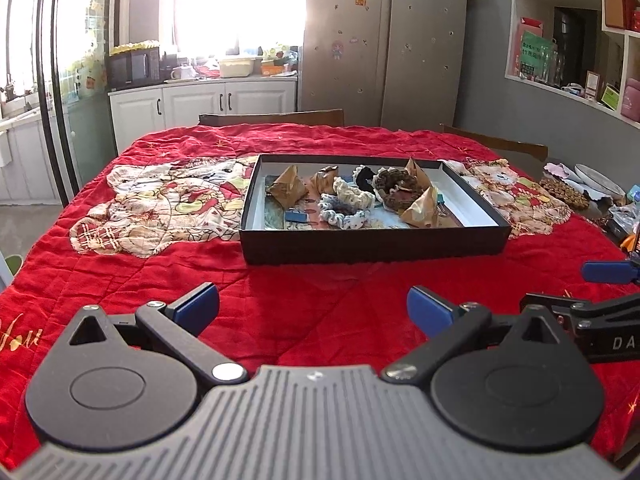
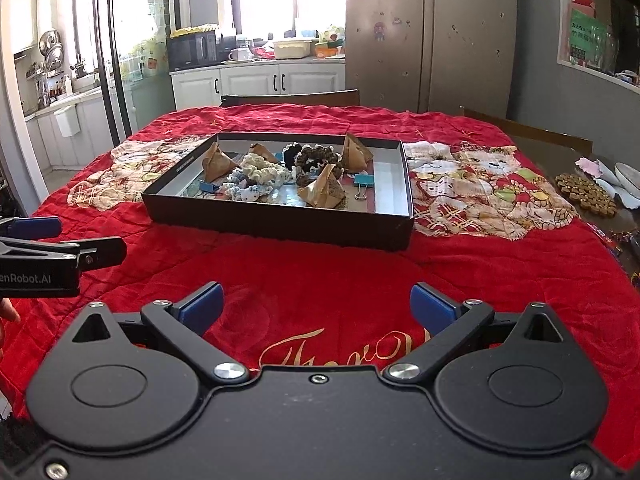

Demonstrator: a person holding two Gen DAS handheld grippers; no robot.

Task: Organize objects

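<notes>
Two empty tools, left tool (image 1: 313, 309) and right tool (image 2: 316, 307), gape wide above a red-quilted tabletop (image 2: 320, 264) bearing a black tray (image 2: 280, 222), kitchen cabinets (image 2: 256, 80) beyond.

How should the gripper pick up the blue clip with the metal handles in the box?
Probably by the blue binder clip's flat blue body, coming straight down from above with the right gripper, which is open and empty. The clip lies flat on the bare right part of the black box, beside a brown paper pyramid. Its thin wire handles would likely slip.
</notes>
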